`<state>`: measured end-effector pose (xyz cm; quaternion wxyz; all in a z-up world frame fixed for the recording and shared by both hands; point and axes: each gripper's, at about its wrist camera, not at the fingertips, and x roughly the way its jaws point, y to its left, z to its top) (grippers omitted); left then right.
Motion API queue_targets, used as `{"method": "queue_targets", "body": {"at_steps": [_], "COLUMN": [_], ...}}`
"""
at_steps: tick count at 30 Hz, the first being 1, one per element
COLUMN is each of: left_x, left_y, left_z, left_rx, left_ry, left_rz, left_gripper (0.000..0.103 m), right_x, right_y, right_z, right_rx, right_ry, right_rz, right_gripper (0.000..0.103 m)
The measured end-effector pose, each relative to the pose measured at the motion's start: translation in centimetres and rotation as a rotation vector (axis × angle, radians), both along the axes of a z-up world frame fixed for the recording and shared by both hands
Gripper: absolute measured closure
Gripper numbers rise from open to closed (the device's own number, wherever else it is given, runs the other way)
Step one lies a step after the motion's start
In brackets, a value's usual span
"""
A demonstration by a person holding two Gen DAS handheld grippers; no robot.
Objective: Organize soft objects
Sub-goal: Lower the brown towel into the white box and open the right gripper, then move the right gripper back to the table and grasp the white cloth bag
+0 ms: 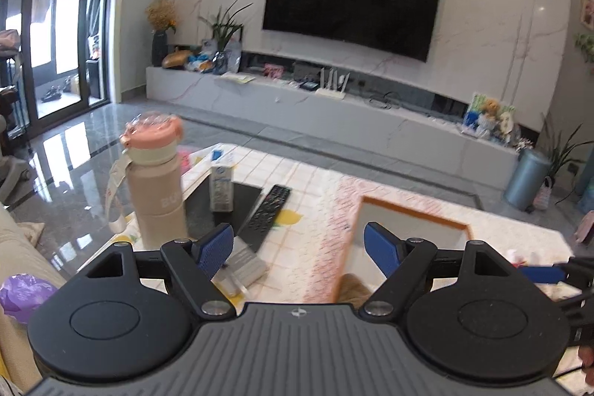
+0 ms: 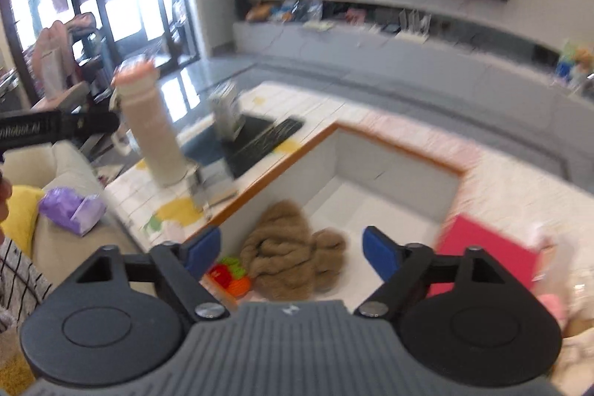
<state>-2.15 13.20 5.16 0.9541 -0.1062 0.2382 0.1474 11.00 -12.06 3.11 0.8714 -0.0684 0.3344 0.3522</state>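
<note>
right wrist view: crumpled tan fuzzy cloth point(image 2: 293, 247) in white bin point(image 2: 393, 169), both tongs point(image 2: 289, 249) point(image 1: 299, 247) released, empty

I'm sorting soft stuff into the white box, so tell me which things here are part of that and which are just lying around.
Part of the job:
white box
brown fuzzy cloth in the box
small colourful knitted item beside it
right gripper, open

Just lying about:
water bottle
remote control
small carton
pink book
</note>
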Motion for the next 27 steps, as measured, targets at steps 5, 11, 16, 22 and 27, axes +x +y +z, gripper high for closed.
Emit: {"method": "queue_targets", "body": {"at_steps": [5,11,16,22,27], "left_x": [-1.0,-0.3,1.6,3.6,4.7], "left_y": [-4.3,-10.6,-16.6,-22.1,-26.5], "left_z": [1.6,1.3,-0.6,-4.3,-8.2], "left_rx": [0.082,0.087,0.101,0.112,0.158], "left_ry": [-0.085,-0.115,-0.070,-0.008,0.067], "left_rz": [-0.127,-0.239,-0.390,-0.496,-0.578], "left_gripper": [0.005,0.004,0.004,0.004,0.004], "right_x": [-0.8,-3.1,-4.4,-5.1,-4.2], "right_y": [-4.5,-11.8,-17.7,-23.5,-25.5], "right_z": [2.9,4.0,3.5,0.5,-4.9], "right_rx": [0.002,-0.055,-0.044,-0.035,-0.031], "right_ry": [-0.085,-0.251,-0.293,-0.293,-0.220], "right_rz": [-0.101,-0.383,-0.541,-0.775,-0.804], "right_gripper": [0.014,0.010,0.008,0.003,0.003]}}
